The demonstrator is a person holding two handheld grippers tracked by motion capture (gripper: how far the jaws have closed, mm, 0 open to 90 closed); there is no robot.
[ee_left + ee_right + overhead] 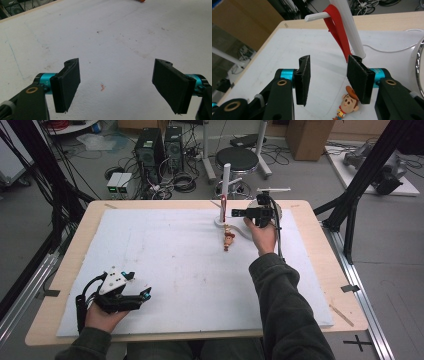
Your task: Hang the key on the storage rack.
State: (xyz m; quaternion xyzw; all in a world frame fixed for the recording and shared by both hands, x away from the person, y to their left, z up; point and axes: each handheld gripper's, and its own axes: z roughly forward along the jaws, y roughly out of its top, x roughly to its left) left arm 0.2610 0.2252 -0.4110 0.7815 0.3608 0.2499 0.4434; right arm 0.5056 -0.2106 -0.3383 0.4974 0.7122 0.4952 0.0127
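High view, nearest edge first: left gripper (134, 295) resting low at the near left corner of the white mat (165, 270), held in the person's left hand (102, 316), jaws pointing toward the right. Left gripper view (116, 85): jaws spread wide apart, nothing between them, only bare stained mat below.

Farther up the table, on the right side: sleeve and right hand (262, 236) reaching to the far edge of the mat, right gripper (239, 213) held level with jaws aimed left toward the white stand (226, 185). Right gripper view (328, 80): jaws partly apart, pads clear of anything, gap empty. Just under and beyond the right jaw, cowboy figurine (345, 103) lying on the mat, head toward the gripper; in the high view same cowboy figurine (229, 239) lying just in front of the stand's base. Red strap (336, 27) hanging from the stand's side peg (317, 17), running down beside the upright post (349, 27) to behind the right jaw; link to the figurine hidden.

Beyond the table: round black stool (236, 157), computer towers (160, 147), cables on the floor.
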